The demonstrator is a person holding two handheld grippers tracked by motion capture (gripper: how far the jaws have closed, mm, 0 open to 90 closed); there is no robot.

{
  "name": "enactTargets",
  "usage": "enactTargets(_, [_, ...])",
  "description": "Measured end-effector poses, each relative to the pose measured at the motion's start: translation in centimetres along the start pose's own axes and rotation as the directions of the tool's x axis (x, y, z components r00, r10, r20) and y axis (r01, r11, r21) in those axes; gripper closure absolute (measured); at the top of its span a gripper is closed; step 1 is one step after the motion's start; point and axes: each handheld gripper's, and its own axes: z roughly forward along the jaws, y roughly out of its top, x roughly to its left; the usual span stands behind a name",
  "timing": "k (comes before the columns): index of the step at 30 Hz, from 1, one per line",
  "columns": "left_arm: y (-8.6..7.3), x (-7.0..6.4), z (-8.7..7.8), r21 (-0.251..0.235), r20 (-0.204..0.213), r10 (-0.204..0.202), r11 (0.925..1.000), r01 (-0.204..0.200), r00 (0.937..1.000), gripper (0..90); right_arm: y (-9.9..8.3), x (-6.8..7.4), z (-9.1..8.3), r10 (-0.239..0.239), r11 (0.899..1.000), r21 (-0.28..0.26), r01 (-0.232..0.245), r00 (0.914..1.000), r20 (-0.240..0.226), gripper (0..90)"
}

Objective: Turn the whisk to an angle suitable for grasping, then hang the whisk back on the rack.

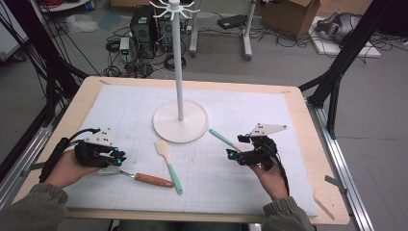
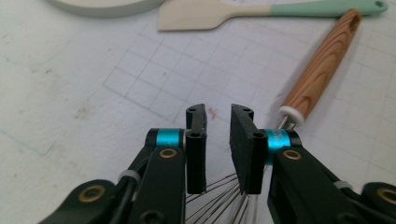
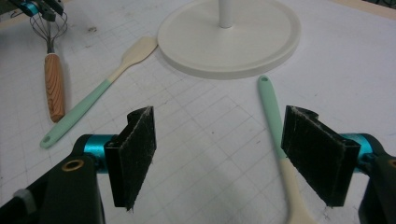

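Whisk [image 2: 224, 196] wires lie beneath the left hand-held gripper [image 2: 217, 140], jaws apart.

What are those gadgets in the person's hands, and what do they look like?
Both the left gripper and right gripper are black, with blue rings, brass screws and two flat black pads. Each carries a grey three-cornered plate and a black cable. Olive-green sleeves.

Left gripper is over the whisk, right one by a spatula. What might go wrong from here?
1. The left gripper hangs over the whisk wires, jaws apart; closing there may bend them or slip off.
2. The wooden handle lies against the middle spatula; lifting the whisk may drag it.
3. The right gripper straddles the other spatula off-centre, so it may twist when gripped.
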Motion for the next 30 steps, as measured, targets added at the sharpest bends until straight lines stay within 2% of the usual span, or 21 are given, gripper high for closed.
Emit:
enactTargets(1, [0.4, -0.3, 0.1, -0.003, 0.013, 0.019, 0.9998, -0.019, 0.9997, 72.9, 0.0, 0.0, 0.0, -0.002, 1.000, -0.003, 0.002, 1.0000, 0.000, 25.5])
enactTargets(7, [1.1, -1.2, 0.4, -0.021, 0.045, 0.060, 0.9980, -0.060, 0.9972, 66.5, -0.1, 0.0, -0.4, 0.004, 1.000, -0.006, -0.004, 1.0000, -0.001, 25.5])
enactTargets(9, [1.4, -1.6, 0.7, -0.019, 0.072, 0.089, 0.9960, -0.087, 0.9935, 65.4, -0.2, 0.0, -0.5, -0.003, 1.000, -0.013, 0.003, 1.0000, 0.002, 25.5])
enactTargets(19, [1.3, -2.4, 2.3, -0.006, 0.121, 0.125, 0.9921, -0.125, 0.9848, 62.6, -0.7, -0.2, -1.1, 0.012, 1.000, -0.019, -0.012, 0.9999, 0.007, 25.5])
enactTargets(22, [1.3, -2.8, 3.2, -0.001, 0.141, 0.146, 0.9891, -0.147, 0.9792, 62.2, -0.8, -0.1, -1.0, 0.010, 1.000, -0.006, -0.010, 0.9999, 0.005, 25.5])
enactTargets(23, [1.3, -2.8, 3.2, -0.001, 0.141, 0.146, 0.9891, -0.147, 0.9792, 61.8, -0.8, -0.1, -0.9, 0.008, 1.000, -0.006, -0.008, 0.9999, 0.006, 25.5])
enactTargets(24, [1.4, -2.9, 3.5, 0.009, 0.156, 0.160, 0.9865, -0.163, 0.9747, 61.4, -0.8, -0.1, -0.9, 0.008, 1.000, -0.007, -0.008, 1.0000, 0.004, 25.5])
enactTargets(25, [1.4, -2.9, 3.5, 0.009, 0.156, 0.160, 0.9865, -0.163, 0.9747, 61.4, -0.8, -0.1, -0.9, 0.008, 1.000, -0.007, -0.008, 1.0000, 0.004, 25.5])
enactTargets(26, [1.5, -3.1, 3.9, 0.014, 0.170, 0.169, 0.9846, -0.174, 0.9708, 61.3, -0.8, -0.1, -1.0, 0.007, 1.000, -0.008, -0.007, 0.9999, 0.007, 25.5])
enactTargets(28, [1.5, -3.3, 4.1, 0.013, 0.172, 0.171, 0.9843, -0.176, 0.9701, 61.0, -0.8, 0.0, -0.9, 0.007, 1.000, -0.005, -0.007, 1.0000, 0.004, 25.5])
enactTargets(30, [1.6, -3.4, 4.4, 0.021, 0.187, 0.182, 0.9818, -0.189, 0.9654, 61.0, -0.9, -0.1, -0.9, 0.005, 1.000, -0.005, -0.005, 1.0000, 0.005, 25.4])
